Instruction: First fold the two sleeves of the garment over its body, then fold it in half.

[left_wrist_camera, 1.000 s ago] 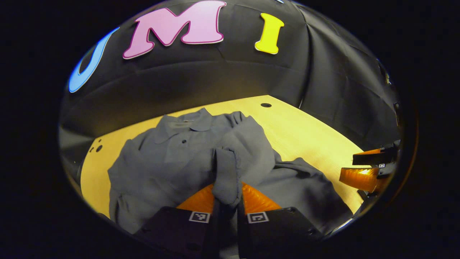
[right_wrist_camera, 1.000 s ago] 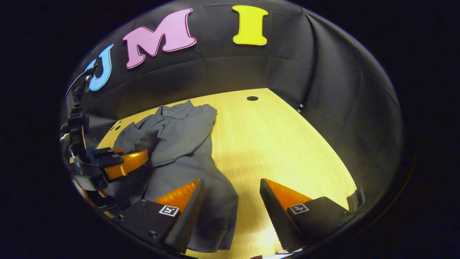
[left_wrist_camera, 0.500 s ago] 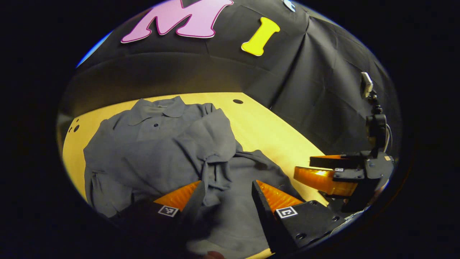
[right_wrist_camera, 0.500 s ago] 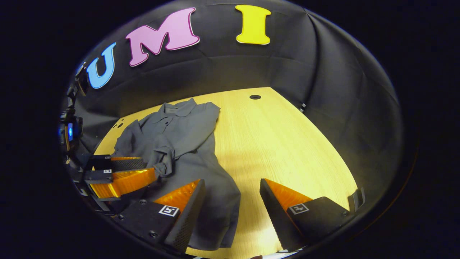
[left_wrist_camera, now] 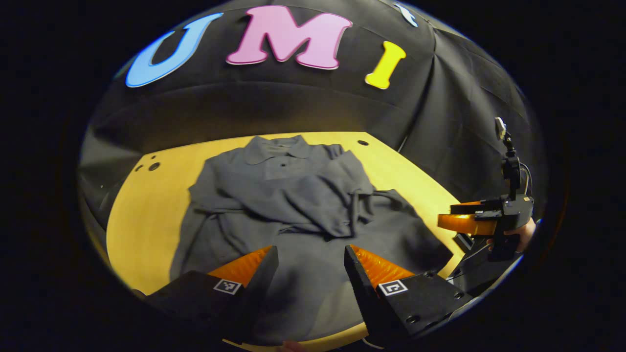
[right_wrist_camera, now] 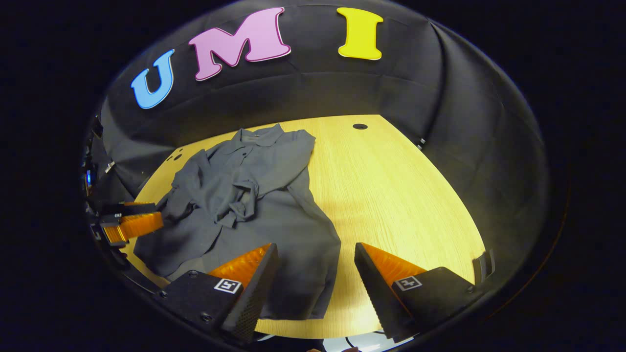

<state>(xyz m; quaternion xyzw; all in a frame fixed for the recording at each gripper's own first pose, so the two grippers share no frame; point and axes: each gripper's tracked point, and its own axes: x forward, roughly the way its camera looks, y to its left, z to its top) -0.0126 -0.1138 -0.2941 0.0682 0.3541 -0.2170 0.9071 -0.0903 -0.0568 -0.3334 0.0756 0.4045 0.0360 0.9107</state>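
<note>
Just let go of the sleeve [left_wrist_camera: 313,203], now lying across the garment [left_wrist_camera: 303,274] on the table [left_wrist_camera: 142,225]. Left claw [left_wrist_camera: 311,266] released, right claw [right_wrist_camera: 316,274] released too. Half-fold next, probably.

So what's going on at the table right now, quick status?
Left gripper open, right gripper open, both empty. Grey shirt flat on table, both sleeves folded across body, half-fold not yet done. No obstruction seen.

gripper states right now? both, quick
Left gripper: open, holding nothing, over the shirt.
Right gripper: open, holding nothing.
</note>
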